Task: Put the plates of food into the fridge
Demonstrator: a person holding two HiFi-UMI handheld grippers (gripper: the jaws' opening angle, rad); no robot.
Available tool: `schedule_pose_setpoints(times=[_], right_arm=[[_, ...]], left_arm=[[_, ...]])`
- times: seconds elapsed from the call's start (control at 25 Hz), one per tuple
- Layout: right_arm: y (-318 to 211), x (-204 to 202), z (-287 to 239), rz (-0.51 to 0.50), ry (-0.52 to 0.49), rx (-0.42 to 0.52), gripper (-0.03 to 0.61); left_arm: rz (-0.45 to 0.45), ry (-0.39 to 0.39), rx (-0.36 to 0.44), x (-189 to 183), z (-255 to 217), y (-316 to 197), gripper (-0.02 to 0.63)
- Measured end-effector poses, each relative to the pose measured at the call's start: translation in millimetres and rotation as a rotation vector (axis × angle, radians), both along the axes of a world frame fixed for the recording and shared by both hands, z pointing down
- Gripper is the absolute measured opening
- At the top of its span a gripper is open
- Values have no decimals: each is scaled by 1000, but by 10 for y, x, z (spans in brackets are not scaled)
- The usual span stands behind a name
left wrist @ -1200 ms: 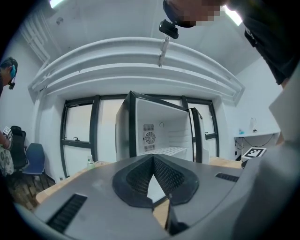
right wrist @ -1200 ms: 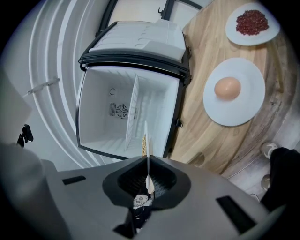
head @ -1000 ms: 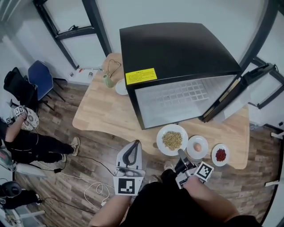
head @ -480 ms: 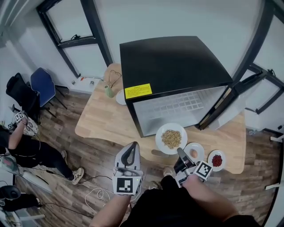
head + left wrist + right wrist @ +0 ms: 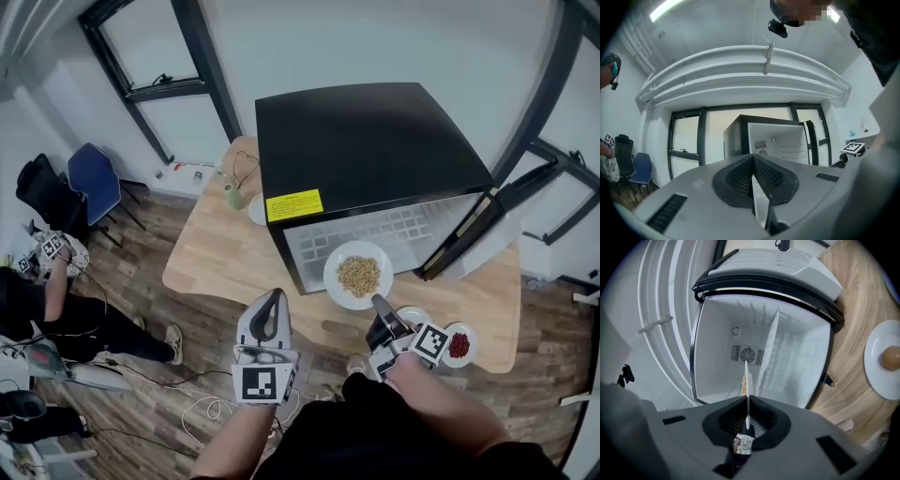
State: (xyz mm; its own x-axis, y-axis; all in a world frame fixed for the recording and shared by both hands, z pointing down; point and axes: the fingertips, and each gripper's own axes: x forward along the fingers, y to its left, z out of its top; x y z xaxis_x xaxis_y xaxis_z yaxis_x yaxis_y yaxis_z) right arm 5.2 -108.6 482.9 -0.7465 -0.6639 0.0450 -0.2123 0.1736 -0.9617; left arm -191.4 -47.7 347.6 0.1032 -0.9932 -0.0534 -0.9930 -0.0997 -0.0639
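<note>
Plate of grains held up at the open front of the fridge, rim pinched by the right gripper.
Plate is seen edge-on between the clamped jaws in the right gripper view, with the white fridge interior straight behind it. Egg plate and red-food plate are set on the table in front of the fridge, below its swung-out door. Left gripper is clenched on nothing, off the table edge, in front of the fridge's left corner.
</note>
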Motion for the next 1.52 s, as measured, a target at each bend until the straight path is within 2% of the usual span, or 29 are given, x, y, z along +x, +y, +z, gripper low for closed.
schedule_pose_setpoints(times=[0.08, 0.28, 1.04, 1.16, 1.36, 1.44, 1.52], right_arm=[[-103, -62, -25, -3, 3, -1, 32], [-363, -249, -47, 1, 17, -19, 32], [-947, -696, -53, -30, 179, -55, 34], [-1038, -789, -106, -62, 259, 4, 35], [-1152, -899, -146, -114, 483, 115, 76], [-1172, -917, -119, -137, 552, 131, 148], [-1172, -936, -76, -166, 622, 145, 185]], left_arm=[[-15, 17, 8, -52, -98, -24, 5], [-46, -25, 38, -233, -264, -66, 5], [-122, -24, 30, -650, -320, -290, 5], [-140, -23, 30, -694, -324, -267, 5], [-164, -25, 37, -745, -332, -218, 5], [-169, -26, 38, -751, -334, -206, 5], [-172, -20, 37, -755, -339, -198, 5]])
